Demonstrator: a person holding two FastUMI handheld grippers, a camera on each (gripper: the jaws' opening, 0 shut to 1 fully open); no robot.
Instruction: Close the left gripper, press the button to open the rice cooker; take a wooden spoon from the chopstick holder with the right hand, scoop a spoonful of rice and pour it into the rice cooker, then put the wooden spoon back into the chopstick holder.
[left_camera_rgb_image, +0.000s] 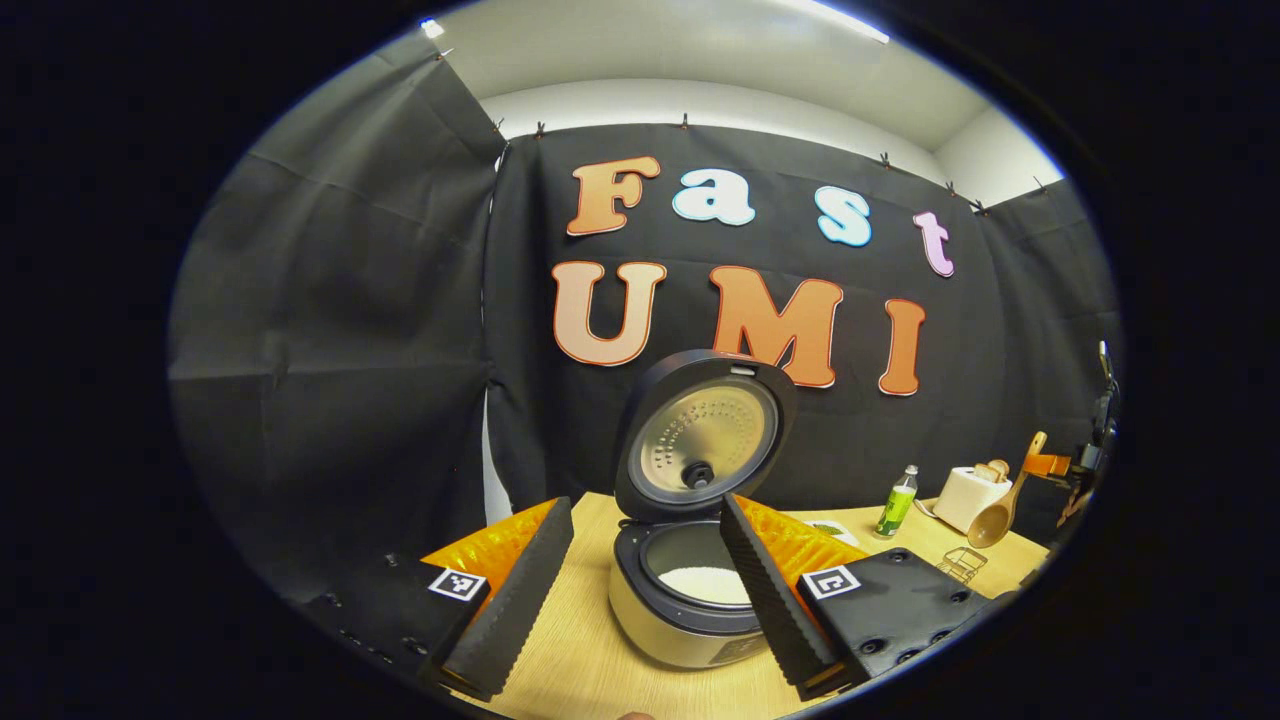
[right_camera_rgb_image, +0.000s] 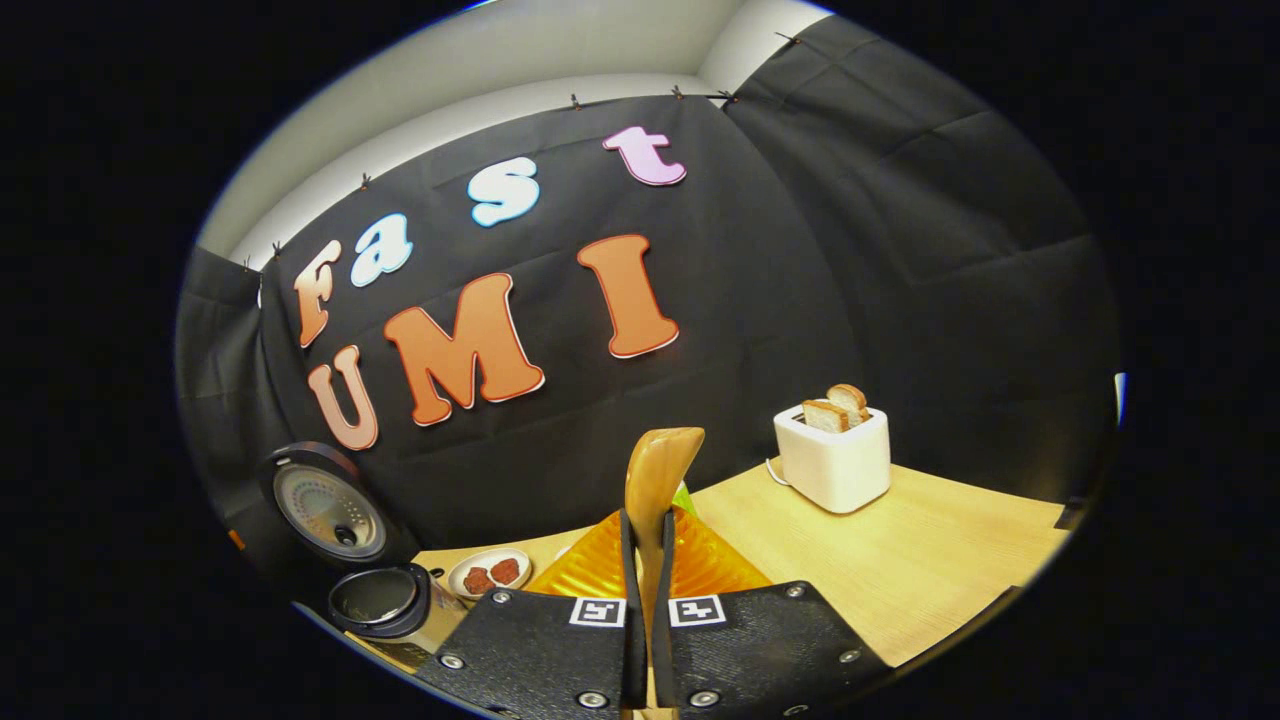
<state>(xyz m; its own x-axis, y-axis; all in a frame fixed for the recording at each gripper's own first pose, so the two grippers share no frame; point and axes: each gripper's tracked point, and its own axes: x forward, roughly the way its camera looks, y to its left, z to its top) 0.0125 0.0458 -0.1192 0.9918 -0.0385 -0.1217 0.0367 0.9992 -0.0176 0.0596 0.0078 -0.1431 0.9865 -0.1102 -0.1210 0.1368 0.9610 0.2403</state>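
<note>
Two grippers working: the left gripper (left_camera_rgb_image: 640, 610) hangs spread before the open rice cooker (left_camera_rgb_image: 690, 590); the right gripper (right_camera_rgb_image: 648, 610) pinches the wooden spoon (right_camera_rgb_image: 655, 480), seemingly emptied. Next, return it to its holder.

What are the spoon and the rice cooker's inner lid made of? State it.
Wooden spoon: wood, apparently, smooth with a slight sheen; warm brown with grain-like streaks. Rice cooker's inner lid: likely brushed metal; silvery, reflective, dotted with small holes.

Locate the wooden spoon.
In the right gripper view the wooden spoon stands clamped in the right gripper, bowl up, left of the toaster.
</note>
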